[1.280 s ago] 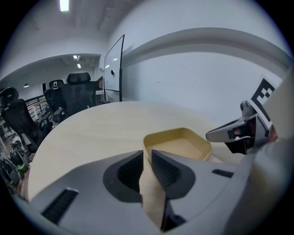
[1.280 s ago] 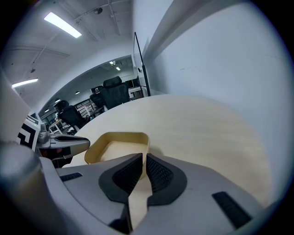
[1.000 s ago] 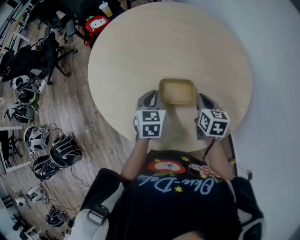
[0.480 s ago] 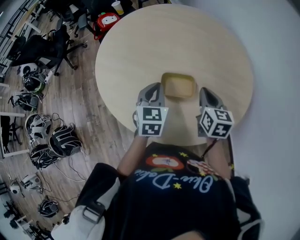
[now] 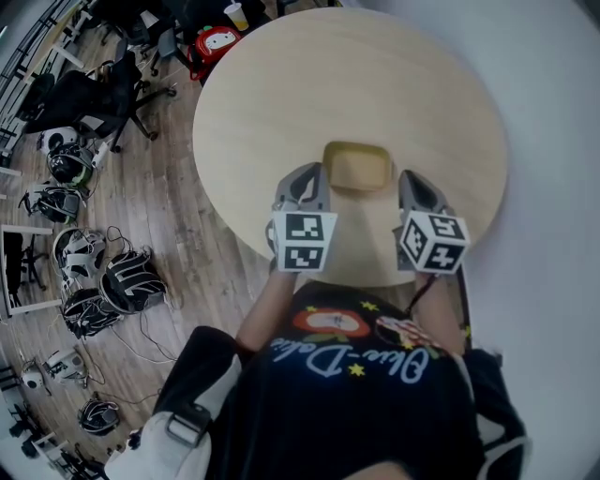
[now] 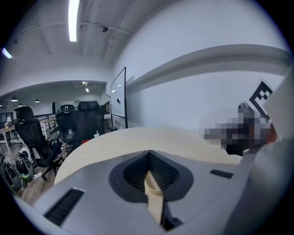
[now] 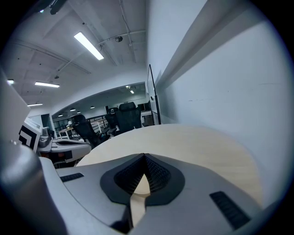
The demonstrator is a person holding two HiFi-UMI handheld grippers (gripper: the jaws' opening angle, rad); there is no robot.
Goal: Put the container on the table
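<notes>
A shallow yellow-brown container sits low over the near half of the round wooden table; I cannot tell whether it touches the top. My left gripper is at its left side and my right gripper at its right side. In the left gripper view the jaws are closed on a thin beige strip, the container's wall. The right gripper view shows the same, with a beige edge pinched between the jaws. Most of the container is hidden in both gripper views.
The table's near edge lies just under the marker cubes. On the wooden floor to the left are black office chairs and several helmets with cables. A red bag and a cup stand beyond the table.
Both grippers and the container have moved a little farther over the table from its near edge. Over the last half second almost nothing has moved.
</notes>
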